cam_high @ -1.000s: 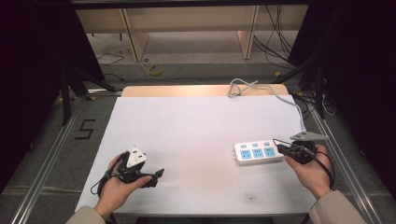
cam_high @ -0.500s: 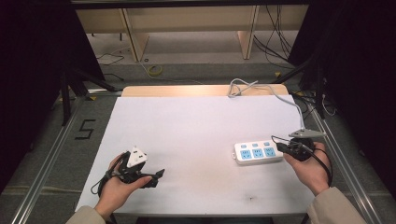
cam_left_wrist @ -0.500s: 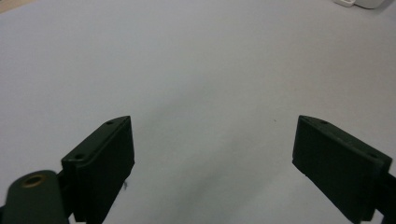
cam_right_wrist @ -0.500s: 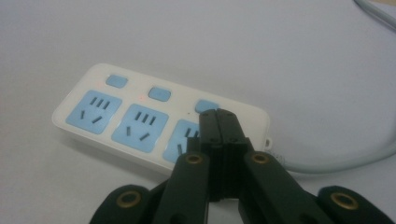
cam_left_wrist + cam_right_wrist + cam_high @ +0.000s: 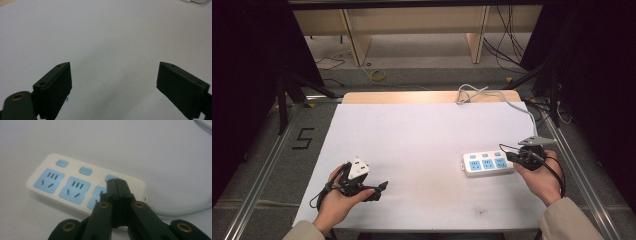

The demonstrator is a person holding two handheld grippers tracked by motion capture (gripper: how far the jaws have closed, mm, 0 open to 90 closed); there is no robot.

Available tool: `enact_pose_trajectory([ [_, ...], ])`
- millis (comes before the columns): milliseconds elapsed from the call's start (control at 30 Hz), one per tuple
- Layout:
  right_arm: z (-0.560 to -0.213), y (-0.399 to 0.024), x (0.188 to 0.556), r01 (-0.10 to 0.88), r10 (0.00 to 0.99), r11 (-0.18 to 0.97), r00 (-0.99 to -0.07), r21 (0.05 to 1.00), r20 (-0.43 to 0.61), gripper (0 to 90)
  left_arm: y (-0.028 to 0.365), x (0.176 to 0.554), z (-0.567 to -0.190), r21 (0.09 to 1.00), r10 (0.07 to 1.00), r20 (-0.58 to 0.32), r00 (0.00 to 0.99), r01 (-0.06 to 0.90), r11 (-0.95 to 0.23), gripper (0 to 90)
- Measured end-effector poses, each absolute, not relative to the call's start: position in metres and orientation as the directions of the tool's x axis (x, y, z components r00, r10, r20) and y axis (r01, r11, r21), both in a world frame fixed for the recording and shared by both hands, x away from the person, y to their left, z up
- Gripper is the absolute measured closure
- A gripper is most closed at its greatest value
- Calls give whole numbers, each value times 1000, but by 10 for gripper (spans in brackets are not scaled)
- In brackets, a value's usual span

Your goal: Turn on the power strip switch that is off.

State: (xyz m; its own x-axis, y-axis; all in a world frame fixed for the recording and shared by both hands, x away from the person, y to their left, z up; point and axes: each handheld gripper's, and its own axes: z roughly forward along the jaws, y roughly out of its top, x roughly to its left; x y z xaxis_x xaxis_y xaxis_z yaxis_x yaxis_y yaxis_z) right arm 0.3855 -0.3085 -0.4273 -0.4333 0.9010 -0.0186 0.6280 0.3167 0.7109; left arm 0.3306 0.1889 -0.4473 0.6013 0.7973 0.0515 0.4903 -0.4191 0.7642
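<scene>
Three sockets on the power strip (image 5: 85, 187) stand empty, unplugged.

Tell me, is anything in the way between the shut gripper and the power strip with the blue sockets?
No, nothing visible is. The right gripper, its jaws shut together, hangs right over the power strip, above the button of the nearest socket. Whether the tips touch it can't be told.
</scene>
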Motion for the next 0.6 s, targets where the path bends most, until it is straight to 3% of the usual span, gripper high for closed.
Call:
enact_pose_trajectory([
  [600,-426,-307,390,640,901,322,-434,698,-17,900,189,331,-447,763,795,55,605,488,-424,125],
])
